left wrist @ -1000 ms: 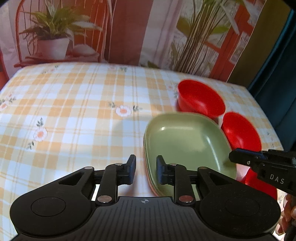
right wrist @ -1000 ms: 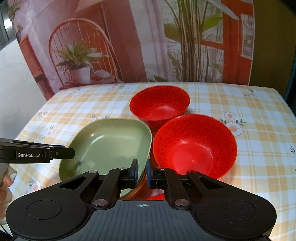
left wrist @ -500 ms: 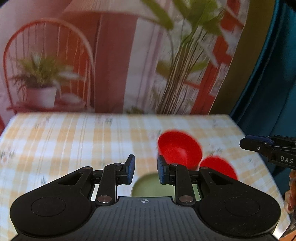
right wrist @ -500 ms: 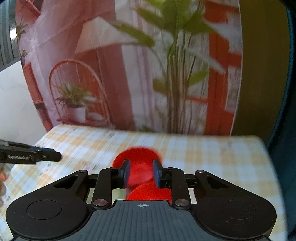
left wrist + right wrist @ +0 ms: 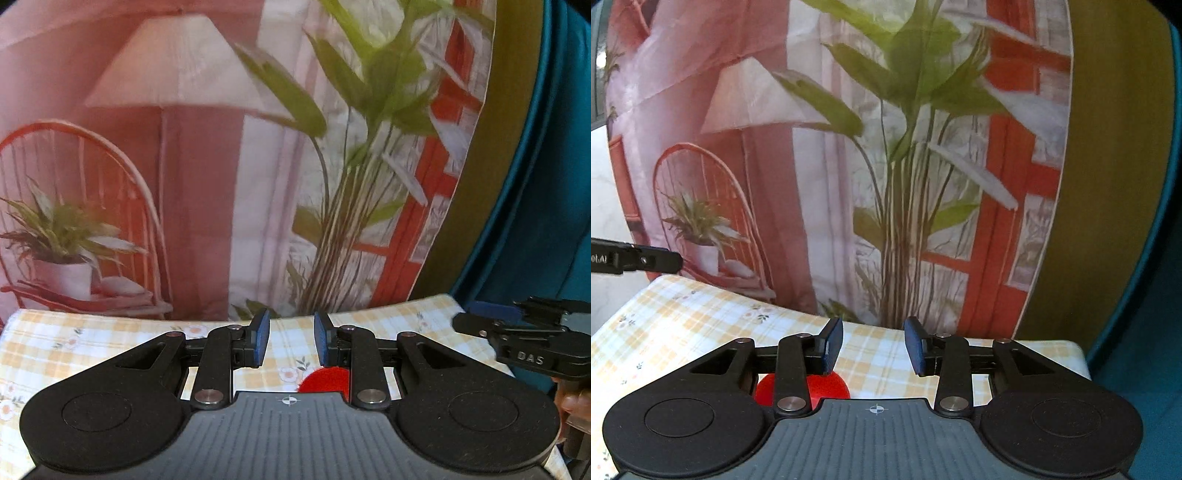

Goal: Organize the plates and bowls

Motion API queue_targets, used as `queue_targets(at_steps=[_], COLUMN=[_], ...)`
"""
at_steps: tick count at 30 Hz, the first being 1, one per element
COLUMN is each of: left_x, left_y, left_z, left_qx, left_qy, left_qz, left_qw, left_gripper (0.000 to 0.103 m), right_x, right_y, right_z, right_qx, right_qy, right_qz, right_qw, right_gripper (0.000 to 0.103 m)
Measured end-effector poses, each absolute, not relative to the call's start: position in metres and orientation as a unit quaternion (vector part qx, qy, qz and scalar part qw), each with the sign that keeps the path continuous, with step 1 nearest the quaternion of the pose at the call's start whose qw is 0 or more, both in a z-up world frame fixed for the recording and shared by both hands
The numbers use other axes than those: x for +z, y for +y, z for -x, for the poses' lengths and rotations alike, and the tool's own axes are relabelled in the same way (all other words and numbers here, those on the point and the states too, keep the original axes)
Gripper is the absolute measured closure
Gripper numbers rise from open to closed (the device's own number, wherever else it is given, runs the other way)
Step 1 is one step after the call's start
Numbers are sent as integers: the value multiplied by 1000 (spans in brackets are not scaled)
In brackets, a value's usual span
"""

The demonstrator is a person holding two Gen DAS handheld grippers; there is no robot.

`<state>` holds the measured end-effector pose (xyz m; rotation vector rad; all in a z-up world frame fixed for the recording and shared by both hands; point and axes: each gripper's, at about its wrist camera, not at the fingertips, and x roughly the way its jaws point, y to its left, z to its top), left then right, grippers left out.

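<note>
A: Both grippers are up off the dishes. Our left gripper (image 5: 291,341) has its jaws parted a moderate gap, nothing between the pads; our right gripper (image 5: 873,347) is a bit wider, also holding nothing.

B: Where are the bowls and plates?

A: We only catch a sliver of one red bowl (image 5: 325,380) low between the left fingers, sitting on the checked tablecloth (image 5: 92,343). In the right wrist view a red bowl (image 5: 827,386) peeks out under the left finger linkage. No plates visible; we cannot tell where they lie.

B: Why held like that?

A: We'd judge both are raised and tilted toward the printed backdrop (image 5: 258,166), clear of the dishes, so nothing gets bumped. Could be a finish pose, unsure.
</note>
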<state>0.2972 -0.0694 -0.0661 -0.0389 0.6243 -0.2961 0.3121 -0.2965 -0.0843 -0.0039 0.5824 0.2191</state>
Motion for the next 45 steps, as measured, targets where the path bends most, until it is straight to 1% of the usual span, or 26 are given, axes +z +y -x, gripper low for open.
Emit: queue_targets(at_steps=[9,12,18,20,24,25,26,27,33,38,45], left_x=[-142,-162,-186,-190,-200,-201,-202,-203,-203,-198,-175], left_y=[-83,-84,-82,-84,-84,-84,-84,-84,-84,-85,-84], left_z=[-322,-328,-336,-338,-341,-341,-341,-342,-338,-333,-324], left_qx=[-163,-167,-167,-168,-168,-169,-169,-169,-174,-174,-180], left_qy=[384,407,430,431,440,441,441,441,433,426,403], left_qz=[20,19,28,26,28,29,28,25,19,13,18], left_qw=[909,898,887,886,882,881,881,881,884,887,897], left_gripper=[76,76,76,76,76,78,89,94,95,95,95], right_x=[-147,-169,-191,-195,-198,-199,-200,-200,-204,-198,-179], right_y=[-286,-283,-279,-276,-275,-275,-275,-275,-280,-278,-281], right_z=[-344,-349,-352,-354,-356,-356,-357,-356,-356,-353,-343], right_qx=[105,102,107,112,114,114,115,114,119,117,119], right_qy=[357,382,408,412,419,421,422,423,427,412,390], right_qz=[-17,-27,-48,-47,-55,-56,-57,-57,-81,-83,-80], right_qw=[928,918,905,903,899,898,897,897,893,900,910], right_gripper=[69,72,78,83,86,86,87,87,97,98,98])
